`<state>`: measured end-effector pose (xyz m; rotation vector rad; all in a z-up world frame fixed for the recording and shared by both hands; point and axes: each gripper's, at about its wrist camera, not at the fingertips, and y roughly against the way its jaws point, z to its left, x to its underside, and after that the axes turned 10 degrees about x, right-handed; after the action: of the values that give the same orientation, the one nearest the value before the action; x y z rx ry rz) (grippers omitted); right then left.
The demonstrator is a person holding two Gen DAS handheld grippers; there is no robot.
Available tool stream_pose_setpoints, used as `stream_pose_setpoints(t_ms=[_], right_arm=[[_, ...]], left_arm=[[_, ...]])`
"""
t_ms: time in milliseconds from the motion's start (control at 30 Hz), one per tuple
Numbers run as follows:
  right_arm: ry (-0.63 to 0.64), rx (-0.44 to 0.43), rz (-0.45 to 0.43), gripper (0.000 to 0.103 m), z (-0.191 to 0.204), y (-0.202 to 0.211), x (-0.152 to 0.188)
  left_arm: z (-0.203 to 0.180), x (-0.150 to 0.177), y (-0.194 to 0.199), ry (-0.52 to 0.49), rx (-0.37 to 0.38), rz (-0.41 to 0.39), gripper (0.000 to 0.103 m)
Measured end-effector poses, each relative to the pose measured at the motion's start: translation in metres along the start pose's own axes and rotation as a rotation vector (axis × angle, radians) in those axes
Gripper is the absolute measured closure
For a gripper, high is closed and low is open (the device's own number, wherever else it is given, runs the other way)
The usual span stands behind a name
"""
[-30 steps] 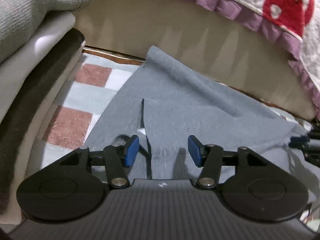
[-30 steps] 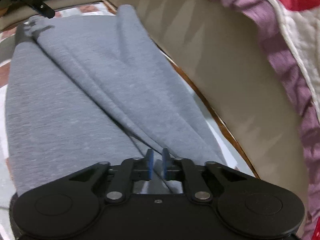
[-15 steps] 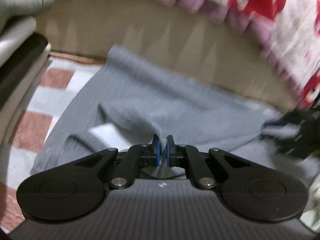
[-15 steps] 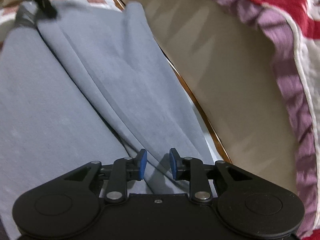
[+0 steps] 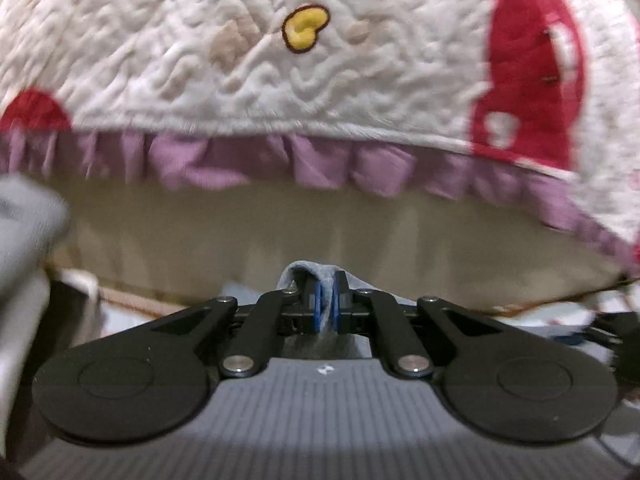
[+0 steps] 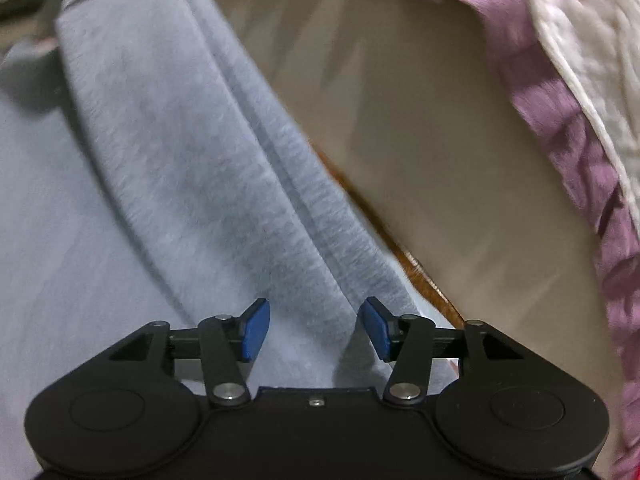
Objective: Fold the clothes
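Observation:
A grey-blue garment [image 6: 192, 184] lies spread flat with long folds running along its far edge. My right gripper [image 6: 315, 330] is open just above it, its blue pads either side of a fold near the garment's edge, holding nothing. My left gripper [image 5: 328, 304] is shut on a pinch of the same grey-blue garment [image 5: 308, 270], lifted and tilted up; most of the cloth is hidden below it in that view.
A beige bed side [image 5: 320, 232] rises just behind the garment, topped by a white quilt with red patches and a purple frill [image 5: 256, 160]. A brown wooden edge [image 6: 400, 256] runs along its base. Blurred stacked clothes [image 5: 24, 232] sit at the left.
My left gripper closed on the garment and has lifted and tilted upward with it. My right gripper let go of its fold and opened wide.

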<state>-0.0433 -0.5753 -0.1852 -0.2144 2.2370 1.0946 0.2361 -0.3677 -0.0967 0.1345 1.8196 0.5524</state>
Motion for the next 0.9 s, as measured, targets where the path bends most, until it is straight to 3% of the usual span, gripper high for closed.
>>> stream_pose_setpoints(t_ms=[67,100,167,200,300,333,500,633,900], right_arm=[[-0.049,0.004,0.003,0.048,-0.006,-0.008,-0.004],[-0.074,0.005,0.005,0.048,-0.008,-0.013,-0.007],[-0.126,0.033,0.013,0.048,-0.011,-0.014,-0.01],[-0.152,0.05,0.017,0.048,-0.012,-0.013,-0.012],[-0.23,0.099,0.03,0.048,-0.014,-0.012,-0.018],[-0.256,0.116,0.035,0.047,-0.015,-0.012,-0.019],[-0.405,-0.067,0.035,0.046,-0.003,0.035,-0.003],[-0.465,-0.215,0.058,0.046,0.025,0.078,0.018],[-0.213,-0.434,-0.023,0.046,0.115,0.153,0.024]], left_arm=[[0.007,-0.003,-0.034,-0.026,-0.07,0.008,0.09],[0.009,-0.001,-0.047,-0.04,-0.154,0.033,0.089],[0.014,0.006,-0.061,-0.057,-0.339,0.106,0.062],[0.019,0.011,-0.053,-0.028,-0.357,0.118,0.061],[0.038,0.036,0.003,0.156,-0.268,0.108,0.051],[0.043,0.049,0.02,0.205,-0.287,0.13,0.043],[0.067,0.118,0.099,0.436,-0.367,0.233,0.041],[0.09,0.153,0.131,0.707,-0.279,0.261,0.042],[0.079,0.158,0.125,0.774,-0.089,0.285,0.041]])
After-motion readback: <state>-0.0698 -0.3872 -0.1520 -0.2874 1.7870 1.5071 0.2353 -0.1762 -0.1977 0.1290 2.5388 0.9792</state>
